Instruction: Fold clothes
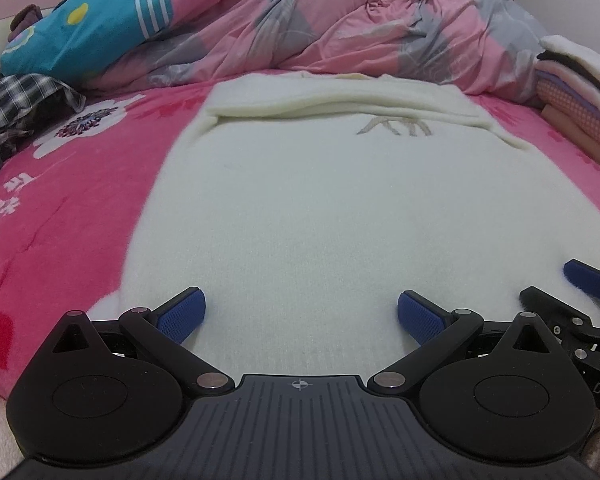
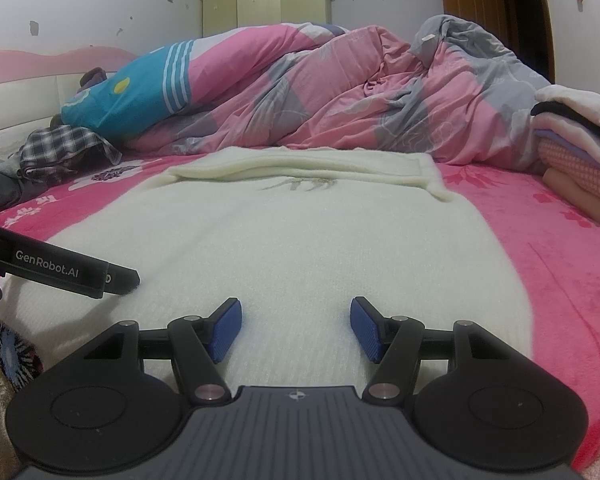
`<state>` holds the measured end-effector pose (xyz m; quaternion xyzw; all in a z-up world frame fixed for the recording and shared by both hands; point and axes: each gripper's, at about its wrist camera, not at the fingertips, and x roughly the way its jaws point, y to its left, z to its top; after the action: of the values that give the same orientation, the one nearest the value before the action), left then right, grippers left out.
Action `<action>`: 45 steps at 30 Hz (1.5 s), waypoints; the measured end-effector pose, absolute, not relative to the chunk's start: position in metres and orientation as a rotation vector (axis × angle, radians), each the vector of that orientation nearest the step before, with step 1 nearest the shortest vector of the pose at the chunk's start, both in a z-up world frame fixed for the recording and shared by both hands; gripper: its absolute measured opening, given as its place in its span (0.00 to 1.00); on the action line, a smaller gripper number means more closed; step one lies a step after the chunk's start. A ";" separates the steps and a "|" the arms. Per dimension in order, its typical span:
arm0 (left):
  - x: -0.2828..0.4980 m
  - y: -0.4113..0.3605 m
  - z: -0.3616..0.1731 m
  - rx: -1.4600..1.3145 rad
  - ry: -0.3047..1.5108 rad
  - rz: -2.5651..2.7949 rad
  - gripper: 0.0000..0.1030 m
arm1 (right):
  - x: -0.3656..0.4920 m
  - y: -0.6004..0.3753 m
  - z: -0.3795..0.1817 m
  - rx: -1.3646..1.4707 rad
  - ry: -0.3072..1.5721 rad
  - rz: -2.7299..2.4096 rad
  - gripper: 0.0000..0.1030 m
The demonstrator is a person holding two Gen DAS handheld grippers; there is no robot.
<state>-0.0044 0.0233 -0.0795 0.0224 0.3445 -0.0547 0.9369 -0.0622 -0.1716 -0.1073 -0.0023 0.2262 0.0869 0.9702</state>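
Both tools spread, gripping nothing: left tool (image 1: pixel 301 316) & right tool (image 2: pixel 296 328) sit over near hem of cream sweater (image 1: pixel 320 208), laid flat on pink bed (image 1: pixel 68 216), top part folded over at far end; crumpled duvet (image 2: pixel 340 100) behind, folded stack (image 2: pixel 580 160) far right

One cream sweater (image 1: pixel 340 208), one quilt (image 1: pixel 360 28), one folded stack (image 2: pixel 580 148) (layers uncountable), two tools (image 1: pixel 300 314).
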 end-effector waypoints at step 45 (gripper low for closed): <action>-0.066 0.127 -0.085 -0.243 0.722 -0.124 0.52 | -0.067 -0.176 -0.094 0.605 0.716 0.698 0.53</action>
<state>-0.0661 0.1267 -0.0851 -0.1184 0.3519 -0.0607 0.9265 -0.0675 -0.1756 -0.0944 0.2855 0.3380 0.3296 0.8340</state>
